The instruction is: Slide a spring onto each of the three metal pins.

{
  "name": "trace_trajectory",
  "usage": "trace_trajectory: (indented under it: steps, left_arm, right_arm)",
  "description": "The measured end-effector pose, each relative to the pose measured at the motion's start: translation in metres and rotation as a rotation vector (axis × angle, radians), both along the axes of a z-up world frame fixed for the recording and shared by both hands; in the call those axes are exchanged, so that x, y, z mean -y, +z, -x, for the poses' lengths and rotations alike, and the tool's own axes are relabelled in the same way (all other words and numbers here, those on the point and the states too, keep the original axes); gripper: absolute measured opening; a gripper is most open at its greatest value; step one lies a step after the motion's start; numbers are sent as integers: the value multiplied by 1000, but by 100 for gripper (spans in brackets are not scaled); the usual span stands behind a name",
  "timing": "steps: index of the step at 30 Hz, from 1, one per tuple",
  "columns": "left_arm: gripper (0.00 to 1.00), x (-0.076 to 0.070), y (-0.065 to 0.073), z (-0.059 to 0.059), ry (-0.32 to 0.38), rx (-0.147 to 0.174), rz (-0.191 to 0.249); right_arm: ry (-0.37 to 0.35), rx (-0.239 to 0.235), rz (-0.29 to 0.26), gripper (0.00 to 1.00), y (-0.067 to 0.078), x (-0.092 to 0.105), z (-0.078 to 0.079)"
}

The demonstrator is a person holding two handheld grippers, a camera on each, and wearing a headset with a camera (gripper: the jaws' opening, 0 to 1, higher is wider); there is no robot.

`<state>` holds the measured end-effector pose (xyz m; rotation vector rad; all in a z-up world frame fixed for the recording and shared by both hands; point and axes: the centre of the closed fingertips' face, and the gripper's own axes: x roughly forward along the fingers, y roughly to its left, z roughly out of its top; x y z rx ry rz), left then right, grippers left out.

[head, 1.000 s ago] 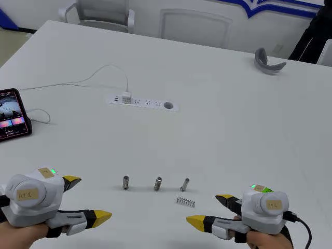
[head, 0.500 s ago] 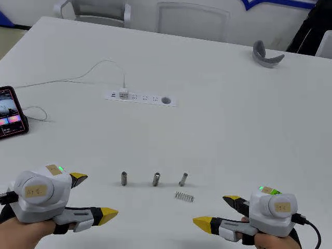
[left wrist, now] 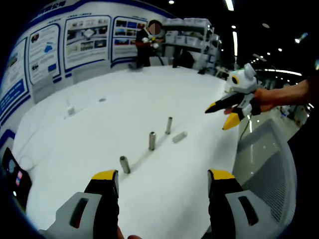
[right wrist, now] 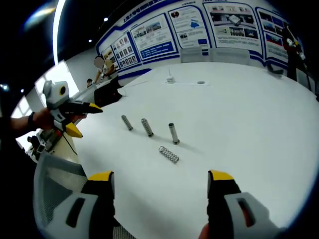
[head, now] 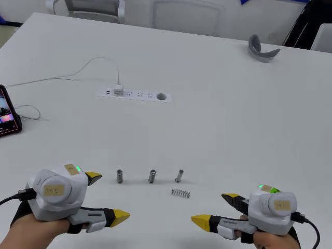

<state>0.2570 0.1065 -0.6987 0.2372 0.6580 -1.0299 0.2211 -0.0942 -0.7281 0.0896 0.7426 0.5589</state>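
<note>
The left gripper (head: 108,197) hovers low over the near edge of the white table (head: 233,129). Its yellow-tipped jaws are spread wide with nothing between them. The right gripper (head: 213,208) hangs opposite it, jaws likewise parted and empty, and each is held in a hand.

Between the two, a little farther out, three pins stand upright in a row. The left pin (head: 120,176) and the middle pin (head: 152,176) each carry a coiled spring. The right pin (head: 179,175) is bare and smooth. A loose spring (head: 180,193) lies flat on the table just in front of the bare pin, apart from it and nearer the right gripper.

Farther back lies a white power strip (head: 135,95) with a plugged-in cable. A phone (head: 8,116) sits at the left edge.
</note>
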Motion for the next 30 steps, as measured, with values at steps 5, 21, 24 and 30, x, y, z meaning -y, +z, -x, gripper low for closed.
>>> trace_trajectory:
  steps: [5, 21, 24, 30]
  left_arm:
    - [74, 17, -4, 0, -59, 7, -14]
    - [74, 57, -8, 3, -210, 34, -60]
    - [74, 65, -10, 5, -240, 36, -66]
    - [73, 84, -16, 9, -302, 39, -81]
  right_arm:
    - [-1, -3, 4, 78, 0, 5, 5]
    - [8, -21, 10, 79, -5, 11, 12]
    - [16, -20, 15, 79, -6, 12, 12]
    - [31, -23, 9, 79, -7, 7, 13]
